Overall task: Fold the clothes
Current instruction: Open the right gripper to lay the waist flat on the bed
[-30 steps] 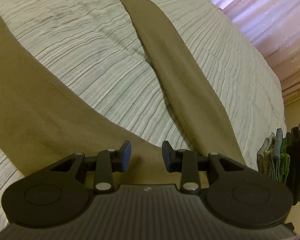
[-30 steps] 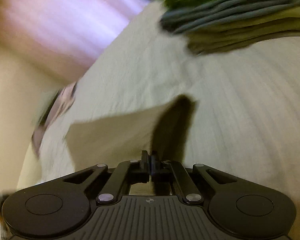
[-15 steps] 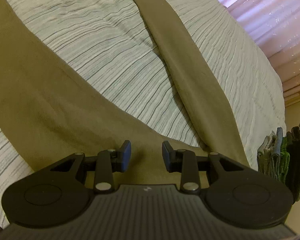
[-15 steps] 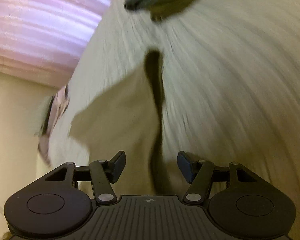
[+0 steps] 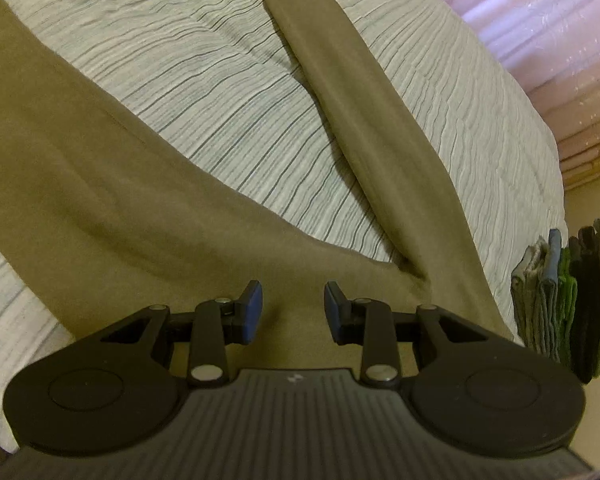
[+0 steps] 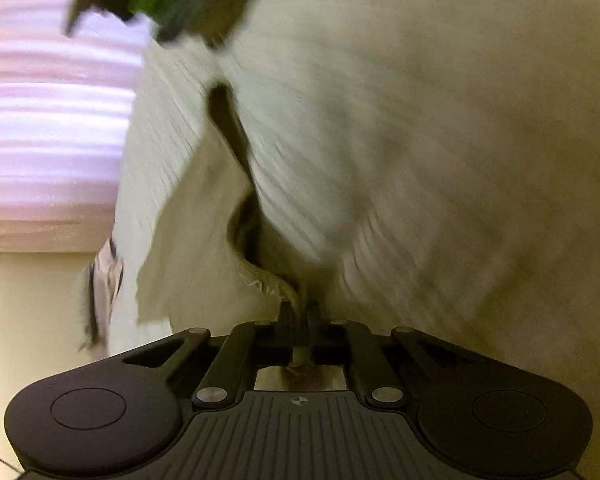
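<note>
On the bed | olive trousers spread flat, legs running away from left tool, released above crotch | right tool clenched on blurred cloth edge.

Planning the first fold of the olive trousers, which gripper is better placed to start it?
Right. The right gripper is shut on an edge of the olive fabric trousers, while the left gripper hangs open above them.
</note>
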